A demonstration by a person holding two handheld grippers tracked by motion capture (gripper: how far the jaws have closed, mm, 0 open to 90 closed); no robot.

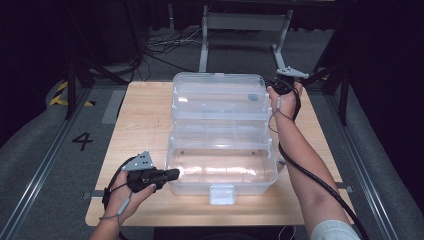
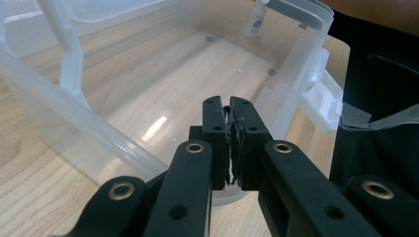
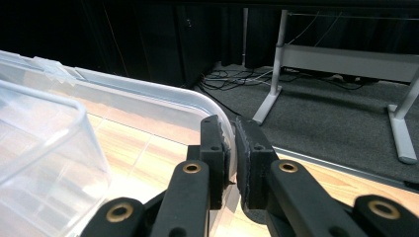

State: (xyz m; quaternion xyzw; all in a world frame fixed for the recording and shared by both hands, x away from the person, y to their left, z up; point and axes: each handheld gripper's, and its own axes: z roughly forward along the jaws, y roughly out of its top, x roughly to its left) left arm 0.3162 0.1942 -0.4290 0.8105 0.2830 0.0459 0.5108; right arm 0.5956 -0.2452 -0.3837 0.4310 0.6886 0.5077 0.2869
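Left gripper (image 2: 230,143): jaws pressed together at the clear storage box (image 1: 222,135). Right gripper (image 3: 230,153) pinches its far-right lid rim (image 3: 163,96); contents indistinct.

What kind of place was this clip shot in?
Probably a lab or recording studio, not a home: a lone wooden table ringed by dark curtains, loose cables on grey carpet, and a floor marking "4" beside it.

A light wooden counter (image 1: 145,125) carries a large clear plastic tiered storage box (image 1: 220,137), opened out across its middle. The box's white front latch (image 1: 222,194) reaches toward the counter's near edge.
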